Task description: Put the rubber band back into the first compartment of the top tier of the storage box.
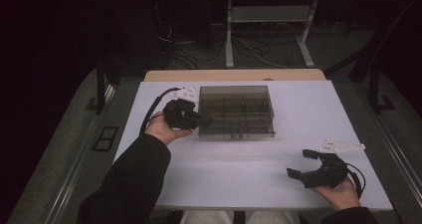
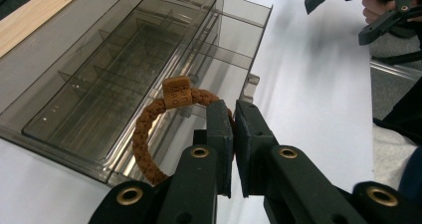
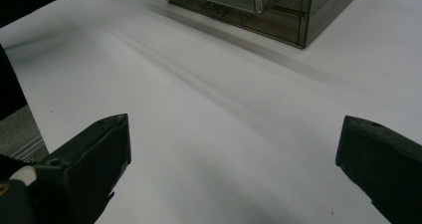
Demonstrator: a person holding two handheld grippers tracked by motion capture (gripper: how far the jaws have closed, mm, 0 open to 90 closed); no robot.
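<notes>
A smoky clear plastic organiser box (image 1: 236, 109) with divided compartments stands at the table's middle back; its wall (image 2: 99, 59) is close in the left gripper view and its corner (image 3: 278, 15) is far off in the right gripper view. My left gripper (image 1: 201, 118) is at the box's left side, shut on a brown beaded bracelet (image 2: 149, 129) with a square bead (image 2: 176, 92), held just above the box's edge. My right gripper (image 1: 298, 164) rests open near the front right of the table, with nothing between its jaws (image 3: 234, 159).
The white table top (image 1: 239, 169) stretches between the box and the front edge. A wooden strip (image 1: 234, 75) borders the back. The other hand's gripper (image 2: 363, 10) is at the top right of the left gripper view. Cables and table legs lie on the floor beyond.
</notes>
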